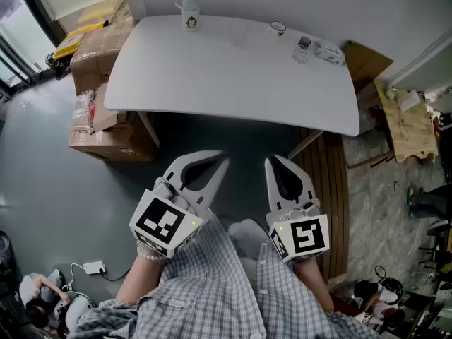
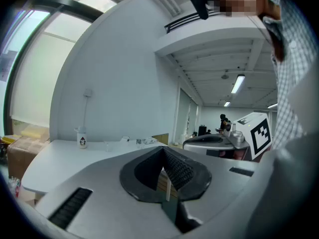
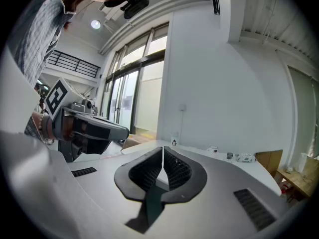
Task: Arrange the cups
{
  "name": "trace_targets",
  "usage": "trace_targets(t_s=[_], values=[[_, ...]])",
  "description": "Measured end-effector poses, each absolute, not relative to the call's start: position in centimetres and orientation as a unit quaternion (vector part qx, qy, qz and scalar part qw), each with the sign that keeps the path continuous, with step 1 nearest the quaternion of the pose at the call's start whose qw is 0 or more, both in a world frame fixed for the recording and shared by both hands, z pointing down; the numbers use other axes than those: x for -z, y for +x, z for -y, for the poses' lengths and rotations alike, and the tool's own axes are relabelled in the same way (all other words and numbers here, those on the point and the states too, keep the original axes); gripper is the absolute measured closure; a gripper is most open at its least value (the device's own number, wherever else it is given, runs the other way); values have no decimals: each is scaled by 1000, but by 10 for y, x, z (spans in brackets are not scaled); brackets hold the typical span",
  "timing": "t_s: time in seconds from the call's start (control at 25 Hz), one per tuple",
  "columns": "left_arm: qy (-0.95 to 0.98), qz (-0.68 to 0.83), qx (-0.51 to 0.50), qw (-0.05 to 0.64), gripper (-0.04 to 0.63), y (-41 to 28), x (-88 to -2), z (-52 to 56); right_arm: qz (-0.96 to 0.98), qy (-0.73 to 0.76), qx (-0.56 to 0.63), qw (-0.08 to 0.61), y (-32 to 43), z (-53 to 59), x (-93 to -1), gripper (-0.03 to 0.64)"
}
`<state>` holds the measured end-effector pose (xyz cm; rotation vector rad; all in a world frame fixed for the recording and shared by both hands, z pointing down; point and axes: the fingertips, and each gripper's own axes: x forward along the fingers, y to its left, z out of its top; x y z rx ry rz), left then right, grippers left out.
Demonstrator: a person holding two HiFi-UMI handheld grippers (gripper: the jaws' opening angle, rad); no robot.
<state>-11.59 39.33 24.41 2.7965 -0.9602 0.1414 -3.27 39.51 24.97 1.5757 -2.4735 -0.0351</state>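
On the white table (image 1: pixel 233 83), a white cup with a penguin print (image 1: pixel 189 17) stands at the far edge. A clear glass (image 1: pixel 241 35) and another small cup (image 1: pixel 277 27) sit further right along that edge. My left gripper (image 1: pixel 222 160) and right gripper (image 1: pixel 271 161) are held side by side near my body, short of the table's near edge, both shut with nothing in them. In the left gripper view the penguin cup (image 2: pixel 82 139) and the clear glass (image 2: pixel 107 146) stand far beyond the left gripper (image 2: pixel 162 152). In the right gripper view the penguin cup (image 3: pixel 174 142) is beyond the right gripper (image 3: pixel 163 151).
A small dark-topped item (image 1: pixel 303 46) and a white box (image 1: pixel 329 52) lie at the table's far right. Cardboard boxes (image 1: pixel 99 55) are stacked left of the table. A slatted wooden panel (image 1: pixel 332 189) and a wooden bench (image 1: pixel 406 126) are on the right. A power strip (image 1: pixel 93 267) lies on the floor.
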Motion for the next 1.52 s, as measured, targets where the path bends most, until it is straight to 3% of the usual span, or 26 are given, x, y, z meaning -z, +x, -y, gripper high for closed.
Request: trace_targets(t_s=[1.08, 1.52], values=[[934, 333, -56, 116, 584, -139, -260, -386, 813, 573, -18, 97, -9, -384, -263, 588], [922, 363, -50, 130, 584, -114, -263, -334, 832, 546, -19, 101, 11, -326, -269, 588]])
